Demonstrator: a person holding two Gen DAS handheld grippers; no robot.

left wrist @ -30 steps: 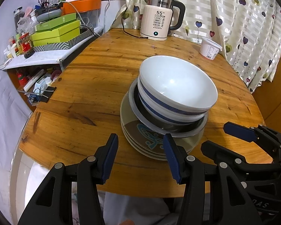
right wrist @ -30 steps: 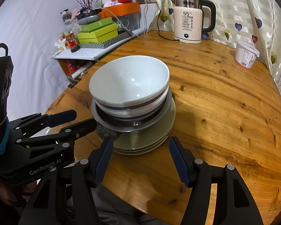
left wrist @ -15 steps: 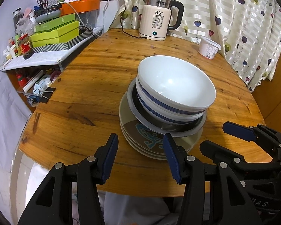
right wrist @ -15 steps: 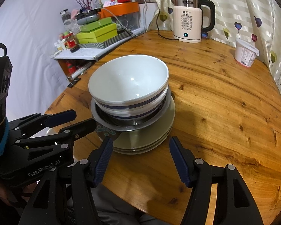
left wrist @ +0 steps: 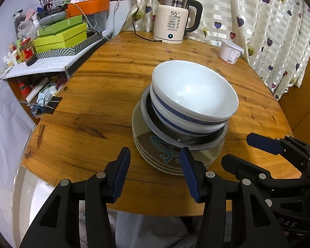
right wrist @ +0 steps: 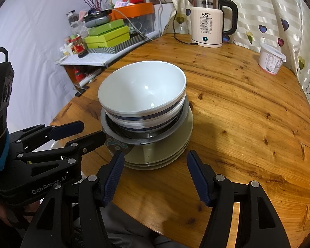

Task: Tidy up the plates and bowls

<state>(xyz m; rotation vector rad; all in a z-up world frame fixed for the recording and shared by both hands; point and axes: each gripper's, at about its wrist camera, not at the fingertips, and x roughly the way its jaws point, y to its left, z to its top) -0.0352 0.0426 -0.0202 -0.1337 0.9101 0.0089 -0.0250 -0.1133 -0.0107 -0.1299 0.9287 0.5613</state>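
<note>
Wooden table (left wrist: 105,95) — stacked bowls (left wrist: 194,101), plates (left wrist: 167,155)

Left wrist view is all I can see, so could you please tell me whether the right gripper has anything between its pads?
Observer: No. The right wrist view shows the right gripper open, with nothing gripped. The plates lie just ahead of its tips.
Operator: Thank you. How does the stack look on its right side?
Observer: About three plate rims show there, evenly stacked. The steel bowl and the white bowls sit on top.
Operator: And how does my left gripper look from outside?
Observer: The left gripper is open and empty, at the left of the stack.
</note>
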